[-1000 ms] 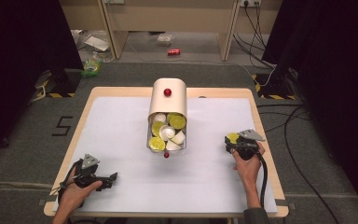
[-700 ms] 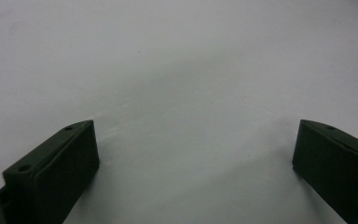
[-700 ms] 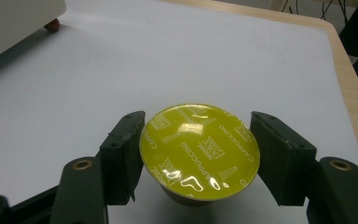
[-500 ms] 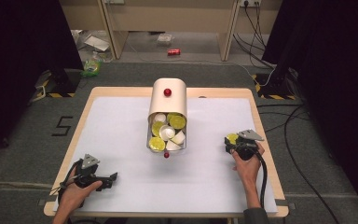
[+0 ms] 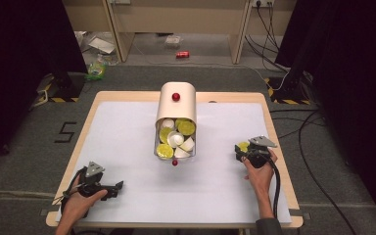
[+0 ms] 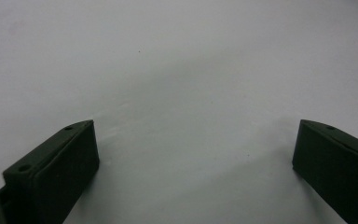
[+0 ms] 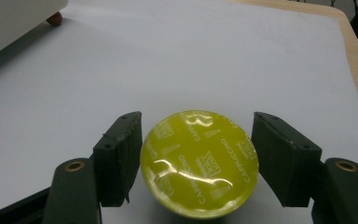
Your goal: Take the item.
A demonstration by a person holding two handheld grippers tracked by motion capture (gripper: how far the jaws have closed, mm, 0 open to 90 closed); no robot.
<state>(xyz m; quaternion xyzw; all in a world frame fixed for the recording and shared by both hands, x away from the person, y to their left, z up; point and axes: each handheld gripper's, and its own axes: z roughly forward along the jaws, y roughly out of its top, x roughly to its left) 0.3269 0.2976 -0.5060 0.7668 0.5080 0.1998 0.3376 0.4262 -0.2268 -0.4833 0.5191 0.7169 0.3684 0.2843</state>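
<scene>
The yellow coffee capsule (image 7: 199, 163) lies foil side up on the white worktop (image 7: 205, 60), between the fingers (image 7: 119, 156) of the right gripper (image 7: 198, 161). The finger on the capsule's left sits against or just beside its rim, while the finger on its right stands a little off it, a thin gap showing; these fingers have just been opening, so the capsule sits loose between them and is not clamped. In the high view the capsule (image 5: 243, 146) peeks out at the front of the right gripper (image 5: 245, 149), near the worktop's right edge. Well apart from these fingers, toward the middle of the worktop, lies the beige container (image 5: 176, 105) on its side, its open drawer (image 5: 175, 139) full of yellow and white capsules. The left gripper (image 5: 117, 186) rests on the worktop at the near left, its fingers (image 6: 56, 172) spread wide with bare white surface between them.
</scene>
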